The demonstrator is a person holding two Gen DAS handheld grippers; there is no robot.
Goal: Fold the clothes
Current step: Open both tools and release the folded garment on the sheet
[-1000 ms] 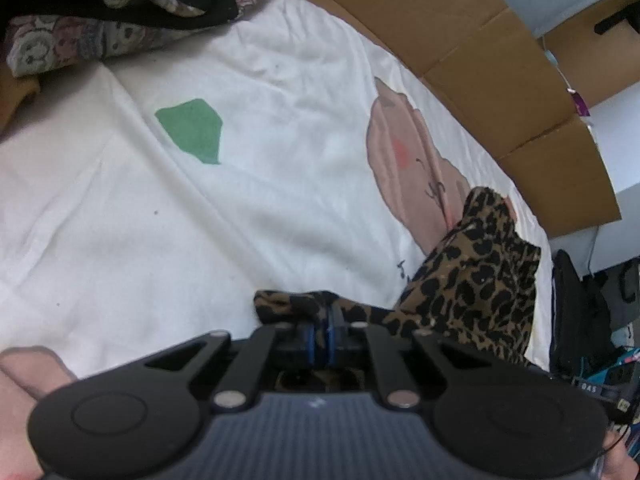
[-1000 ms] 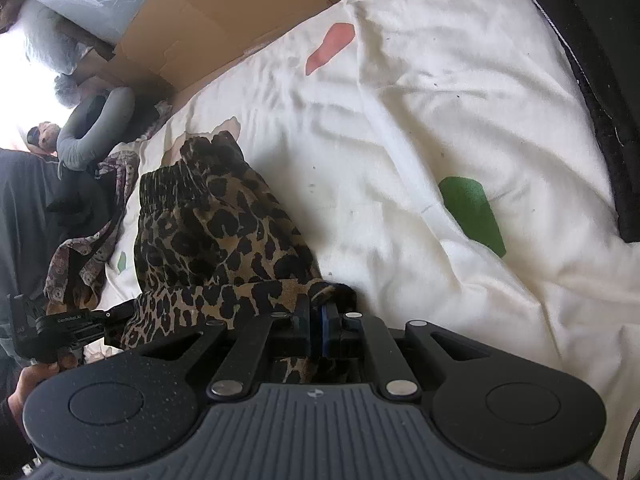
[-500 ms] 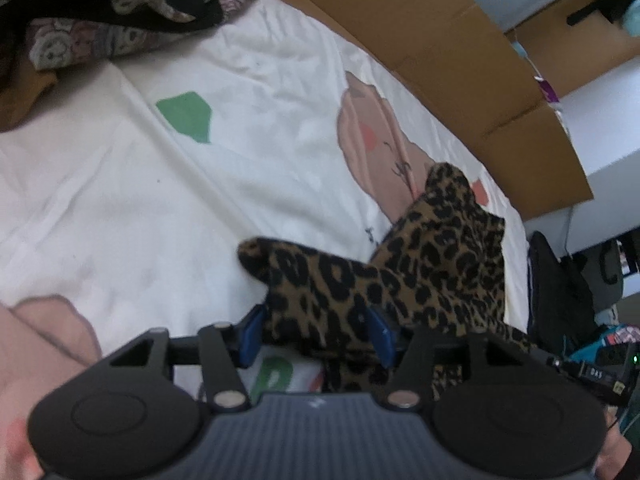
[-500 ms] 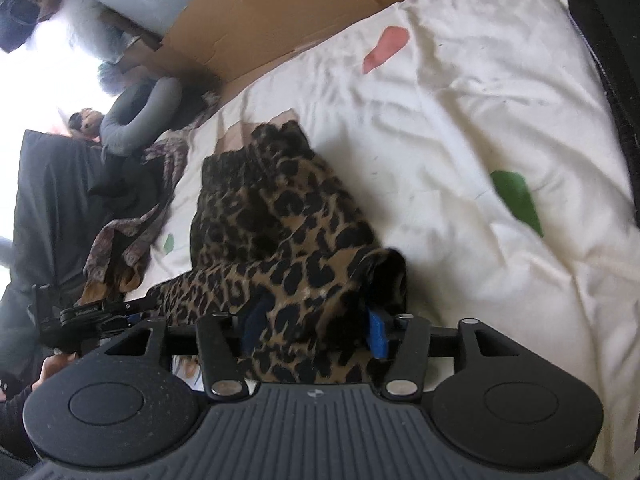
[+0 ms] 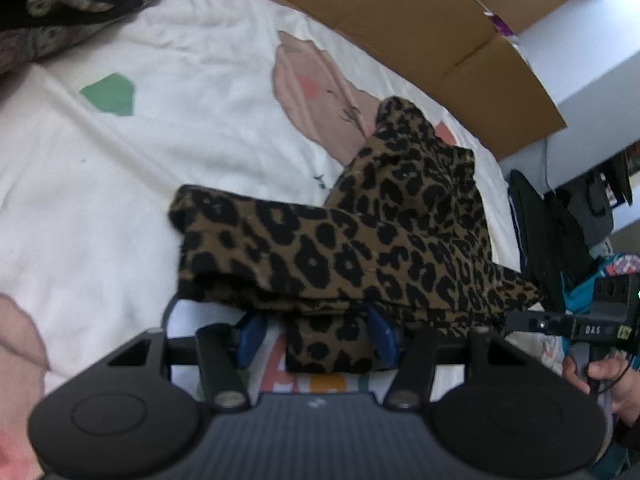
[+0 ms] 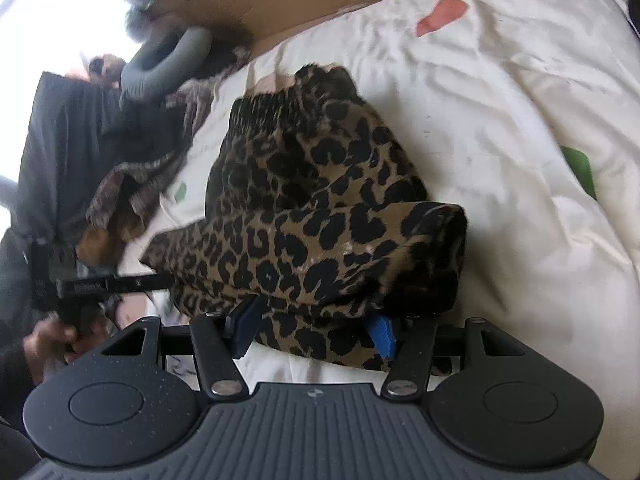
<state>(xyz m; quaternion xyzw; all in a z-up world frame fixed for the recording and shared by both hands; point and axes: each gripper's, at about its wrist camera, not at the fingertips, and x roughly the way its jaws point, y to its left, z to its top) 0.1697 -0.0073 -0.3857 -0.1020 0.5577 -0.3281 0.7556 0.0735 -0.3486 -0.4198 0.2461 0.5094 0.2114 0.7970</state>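
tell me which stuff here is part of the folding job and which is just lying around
Part of the job:
- leopard-print garment, folded over on the white bedsheet
- left gripper and right gripper, both open with cloth between the pads

Just lying about:
- cardboard along the bed edge
- dark floral clothes pile
- grey neck pillow

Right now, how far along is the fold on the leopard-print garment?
Done: the leopard-print garment lies doubled over on the white bedding. In hand: the left tool and right tool stand open around its near edge. Left: the dark clothes pile.
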